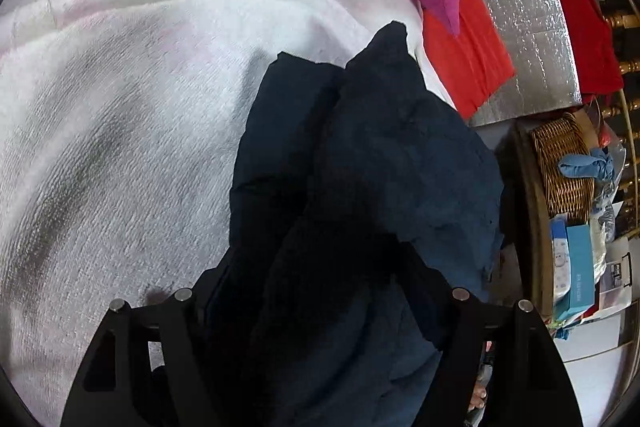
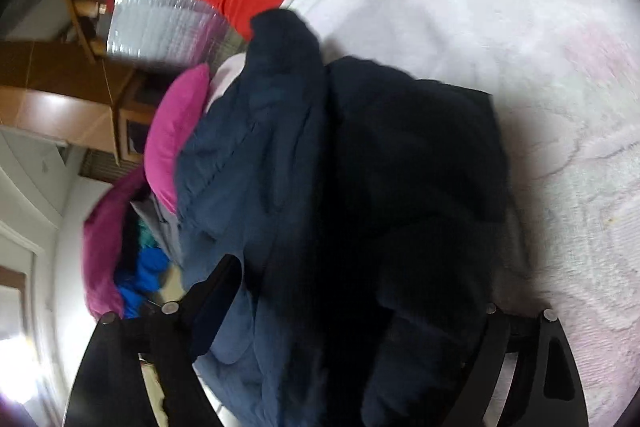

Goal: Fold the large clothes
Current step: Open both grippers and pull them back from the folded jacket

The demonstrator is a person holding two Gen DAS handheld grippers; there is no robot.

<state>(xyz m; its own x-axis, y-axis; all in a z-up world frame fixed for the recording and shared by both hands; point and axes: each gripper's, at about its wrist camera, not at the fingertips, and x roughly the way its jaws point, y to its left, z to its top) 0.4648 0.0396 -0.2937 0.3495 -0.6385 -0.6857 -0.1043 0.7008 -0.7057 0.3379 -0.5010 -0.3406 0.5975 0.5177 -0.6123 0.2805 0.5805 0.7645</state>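
No writing reads clearly; my left gripper [image 1: 320, 291] and right gripper [image 2: 320, 307] both have fingers clamped on the bunched, dark navy garment [image 1: 360, 167], hanging above the pale pink bedspread [image 1: 120, 107].

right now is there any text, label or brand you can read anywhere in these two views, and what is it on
No text can be read in full in either view.
Teal cardboard box beside the woven wicker basket: white lettering along its side, sideways and too small to read.
White and black package next to it: a small printed label, too blurred to read.
Dark navy padded garment, white fleece blanket, both pillows: no label visible.
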